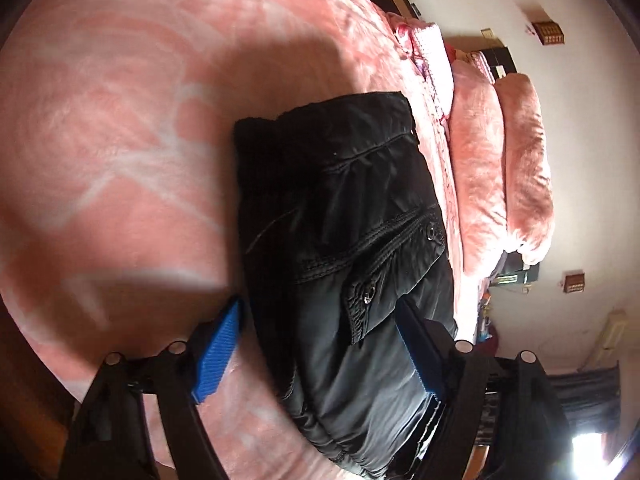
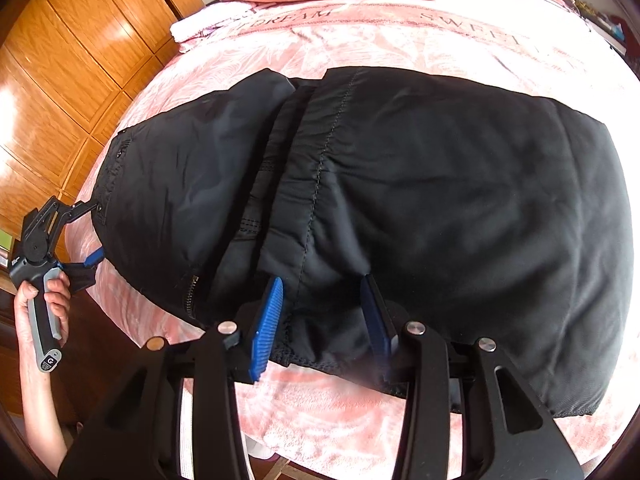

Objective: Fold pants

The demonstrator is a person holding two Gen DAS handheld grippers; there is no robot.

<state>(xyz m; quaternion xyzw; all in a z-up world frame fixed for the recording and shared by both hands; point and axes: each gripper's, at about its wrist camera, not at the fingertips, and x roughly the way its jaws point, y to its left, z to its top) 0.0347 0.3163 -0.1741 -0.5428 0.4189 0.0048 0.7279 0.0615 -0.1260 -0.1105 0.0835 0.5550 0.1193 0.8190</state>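
Note:
Black padded pants [image 1: 340,220] lie folded across a pink bed. In the left wrist view my left gripper [image 1: 320,308] straddles their near end. One blue finger [image 1: 218,354] rests on the blanket beside the fabric and the other lies over it. The pads stand apart and do not press, so it is open. The right wrist view shows the pants [image 2: 440,200] spread wide, with the left gripper [image 2: 90,234] at their far left end, near the snaps. My right gripper [image 2: 320,280] sits at the near hem, shut on a puckered bunch of fabric.
The pink patterned blanket [image 2: 360,412] covers the bed on all sides of the pants. Pink pillows [image 1: 520,160] and a folded white towel [image 2: 200,28] lie at the head end. A wooden wardrobe [image 2: 80,60] stands left of the bed. A hand [image 2: 44,300] holds the left gripper's handle.

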